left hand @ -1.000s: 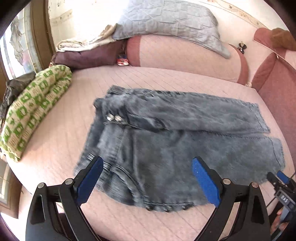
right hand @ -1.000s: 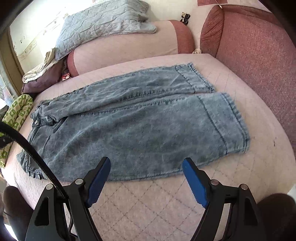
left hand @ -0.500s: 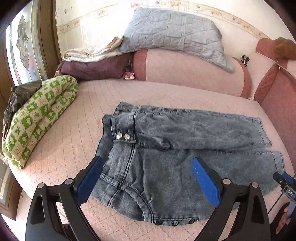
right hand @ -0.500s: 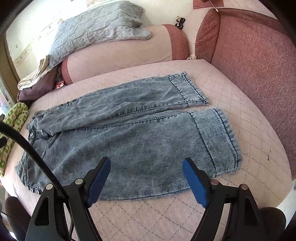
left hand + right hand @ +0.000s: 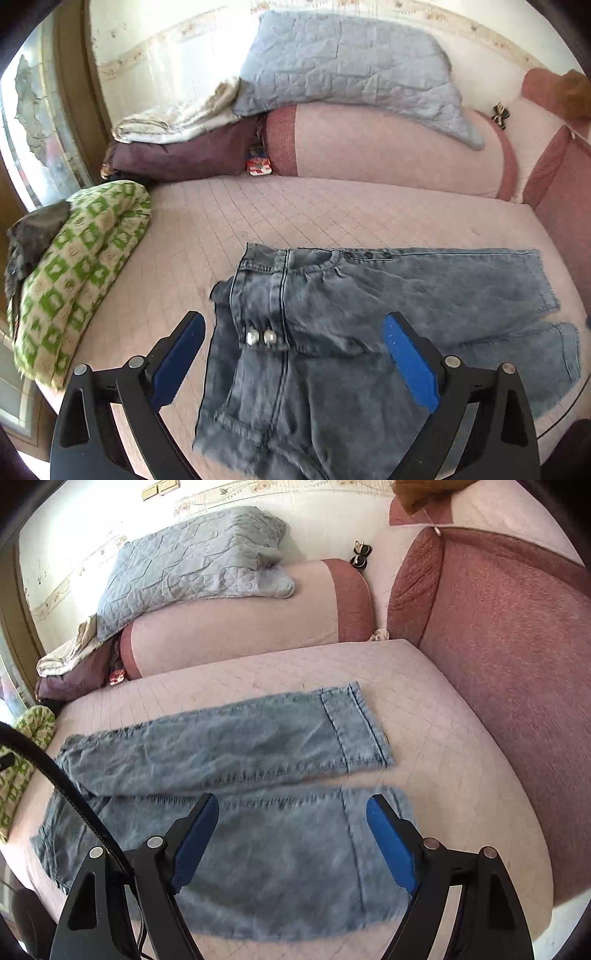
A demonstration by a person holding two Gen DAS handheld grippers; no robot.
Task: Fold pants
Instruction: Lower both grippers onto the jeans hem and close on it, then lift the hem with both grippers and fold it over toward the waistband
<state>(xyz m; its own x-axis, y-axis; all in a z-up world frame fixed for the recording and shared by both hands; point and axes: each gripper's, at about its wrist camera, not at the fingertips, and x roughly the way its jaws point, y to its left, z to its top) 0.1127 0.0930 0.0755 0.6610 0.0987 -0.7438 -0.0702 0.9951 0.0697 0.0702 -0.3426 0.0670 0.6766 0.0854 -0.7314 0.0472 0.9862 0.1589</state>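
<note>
Since both cameras have closed in, jeans (image 5: 369,317) now fill more of each view, flat on the pink bed (image 5: 295,206); reads as approach, no fold begun. Left gripper (image 5: 295,358) released, hovering over the waistband. Right gripper (image 5: 291,834) released, hovering over near leg's cuff end.

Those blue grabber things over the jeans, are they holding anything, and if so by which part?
Nothing is held. The left gripper and the right gripper are both open above the jeans, with no fabric pinched.
</note>
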